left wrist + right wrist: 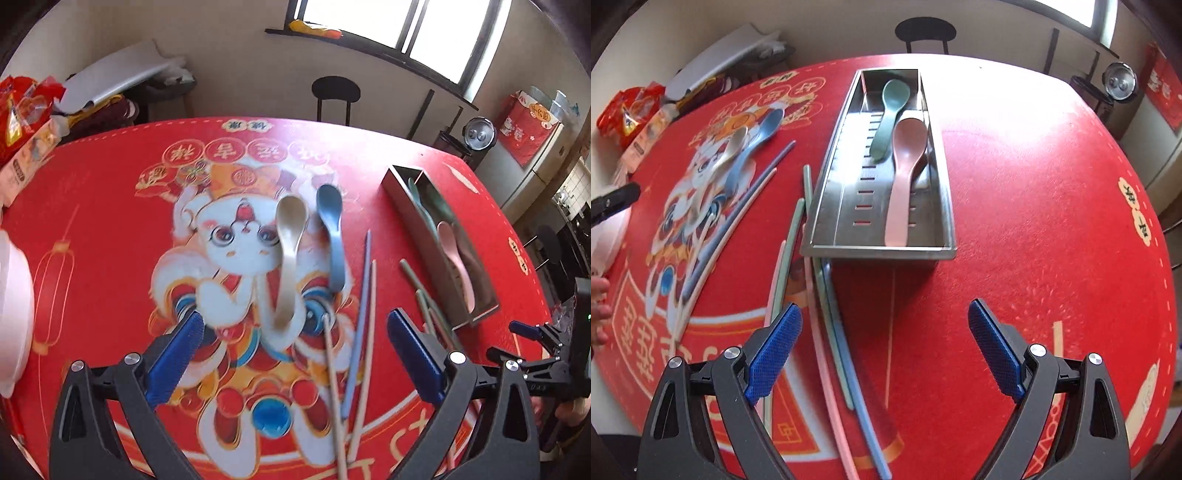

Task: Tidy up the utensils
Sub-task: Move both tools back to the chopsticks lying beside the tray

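Observation:
A steel utensil tray (827, 177) (397, 181) sits on the red table mat and holds a green spoon (888, 114) and a pink spoon (903, 173) (456, 254). A beige spoon (288, 251) and a blue spoon (332, 236) lie side by side on the mat. Blue and beige chopsticks (360, 325) lie beside them. Pink, green and blue chopsticks (834, 332) lie left of the tray. My left gripper (295, 358) is open above the beige spoon's handle end. My right gripper (884, 350) is open in front of the tray, over the chopsticks.
A white bowl (13, 310) stands at the left edge of the table. Snack packets (26, 114) lie at the far left corner. A black stool (334, 96) stands behind the table. The right gripper shows at the right of the left wrist view (532, 339).

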Tool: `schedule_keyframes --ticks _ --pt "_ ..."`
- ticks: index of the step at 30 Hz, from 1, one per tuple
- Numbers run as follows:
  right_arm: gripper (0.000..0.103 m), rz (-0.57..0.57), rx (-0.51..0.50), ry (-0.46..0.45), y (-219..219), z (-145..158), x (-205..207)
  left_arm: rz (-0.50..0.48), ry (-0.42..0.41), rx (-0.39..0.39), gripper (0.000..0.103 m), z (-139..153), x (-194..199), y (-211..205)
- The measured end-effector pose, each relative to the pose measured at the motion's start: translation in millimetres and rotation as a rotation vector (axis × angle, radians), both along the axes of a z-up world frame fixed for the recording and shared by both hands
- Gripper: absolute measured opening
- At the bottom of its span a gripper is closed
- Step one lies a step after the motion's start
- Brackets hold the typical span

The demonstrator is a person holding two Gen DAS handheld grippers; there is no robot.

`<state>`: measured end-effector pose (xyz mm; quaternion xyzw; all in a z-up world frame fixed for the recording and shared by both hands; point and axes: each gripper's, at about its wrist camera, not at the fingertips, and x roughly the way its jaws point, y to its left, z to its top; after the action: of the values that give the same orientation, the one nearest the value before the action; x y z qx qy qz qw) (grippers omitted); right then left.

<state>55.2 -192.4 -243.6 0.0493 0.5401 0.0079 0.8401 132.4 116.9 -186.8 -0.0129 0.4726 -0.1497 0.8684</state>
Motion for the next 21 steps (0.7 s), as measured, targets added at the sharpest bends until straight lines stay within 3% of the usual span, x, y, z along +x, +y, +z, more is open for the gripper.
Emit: schedule_keyframes --ticks 4,7,11,15,21 --pt "0.088 0.003 -0.009 0.042 11.4 -9.7 -2.3 0.01 0.058 0.057 0.097 -28.9 -25.4 13.4" --pt "0.088 0.023 -0.019 0.058 20.3 -12.5 -3.7 0.011 0.094 0.047 0.097 -43.7 -40.2 14.5" --pt "0.088 0.035 -0.008 0.088 24.5 -18.7 -6.9 0.006 0.122 0.049 0.097 -55.3 -51.9 7.3" --pt "0.088 0.022 0.023 0.108 20.6 -22.4 -10.1 -0.014 0.168 0.098 0.097 -70.4 -58.1 -2.2" --pt "0.088 0.02 -0.009 0.1 19.3 -19.7 -12.4 -0.012 0.17 0.155 0.097 -79.1 -57.6 -9.5"
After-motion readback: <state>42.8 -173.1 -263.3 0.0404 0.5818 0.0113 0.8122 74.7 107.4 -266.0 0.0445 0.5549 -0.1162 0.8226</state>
